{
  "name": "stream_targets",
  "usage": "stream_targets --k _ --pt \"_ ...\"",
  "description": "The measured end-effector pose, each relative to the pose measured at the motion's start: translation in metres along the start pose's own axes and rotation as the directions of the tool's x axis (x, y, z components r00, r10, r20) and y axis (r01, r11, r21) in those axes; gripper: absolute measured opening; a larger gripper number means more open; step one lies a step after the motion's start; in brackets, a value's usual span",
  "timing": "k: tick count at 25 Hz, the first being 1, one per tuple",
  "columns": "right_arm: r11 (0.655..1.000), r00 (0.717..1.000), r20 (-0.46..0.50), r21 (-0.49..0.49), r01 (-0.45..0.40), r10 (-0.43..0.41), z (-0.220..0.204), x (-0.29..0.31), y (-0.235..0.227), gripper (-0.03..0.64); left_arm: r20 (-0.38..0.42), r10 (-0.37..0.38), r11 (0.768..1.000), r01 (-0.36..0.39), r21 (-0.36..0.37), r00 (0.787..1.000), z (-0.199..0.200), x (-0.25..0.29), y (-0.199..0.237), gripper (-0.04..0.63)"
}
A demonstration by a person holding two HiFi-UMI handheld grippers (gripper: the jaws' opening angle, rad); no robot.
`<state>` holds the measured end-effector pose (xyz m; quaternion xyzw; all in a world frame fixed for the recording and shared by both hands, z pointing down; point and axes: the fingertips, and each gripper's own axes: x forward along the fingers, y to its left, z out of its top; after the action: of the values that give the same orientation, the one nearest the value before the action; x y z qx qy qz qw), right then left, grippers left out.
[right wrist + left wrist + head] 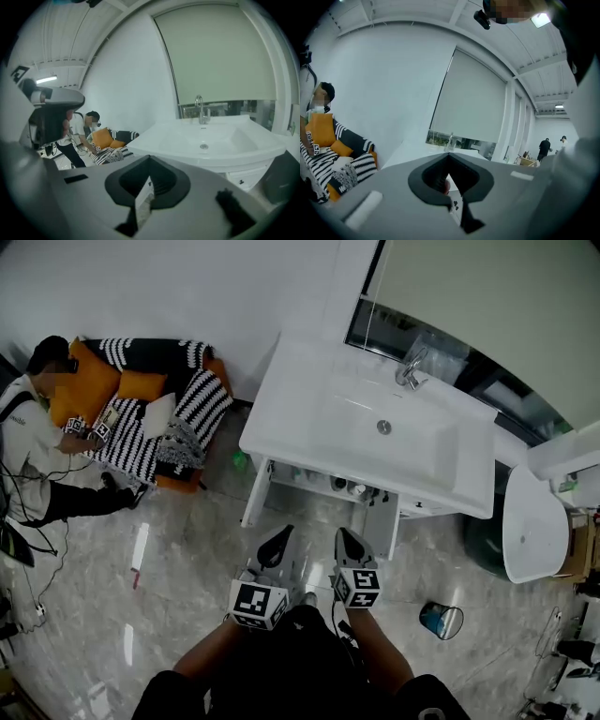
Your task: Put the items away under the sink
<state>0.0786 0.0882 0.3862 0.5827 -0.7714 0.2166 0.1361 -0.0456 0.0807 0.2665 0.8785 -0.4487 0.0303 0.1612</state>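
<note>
Left tool (278,542) and right tool (349,545) hovering before the sink (281,432)
Both are clenching, jaws meeting tip to tip above the floor (187,596)

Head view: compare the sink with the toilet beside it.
The sink is a broad rectangular basin, open on top; the toilet is a narrower oval with its lid down. The sink carries a chrome faucet and a drain; the toilet shows no such fittings. The sink tops a cabinet; the toilet stands apart. Both are white.
</note>
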Motion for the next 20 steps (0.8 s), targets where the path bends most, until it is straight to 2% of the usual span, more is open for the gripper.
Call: stream_targets --k 11,20 --pt "0.997 0.987 0.152 -0.064 -0.033 0.042 0.077 -0.076 0.019 0.015 0.045 -0.014 1.000 0.014 0.005 0.999 0.025 -0.009 -0.032 0.008" --pt "0.999 0.980 0.200 -0.034 -0.013 0.020 0.093 -0.093 0.014 0.015 0.066 -0.012 0.999 0.010 0.032 0.998 0.031 -0.012 -0.041 0.009"
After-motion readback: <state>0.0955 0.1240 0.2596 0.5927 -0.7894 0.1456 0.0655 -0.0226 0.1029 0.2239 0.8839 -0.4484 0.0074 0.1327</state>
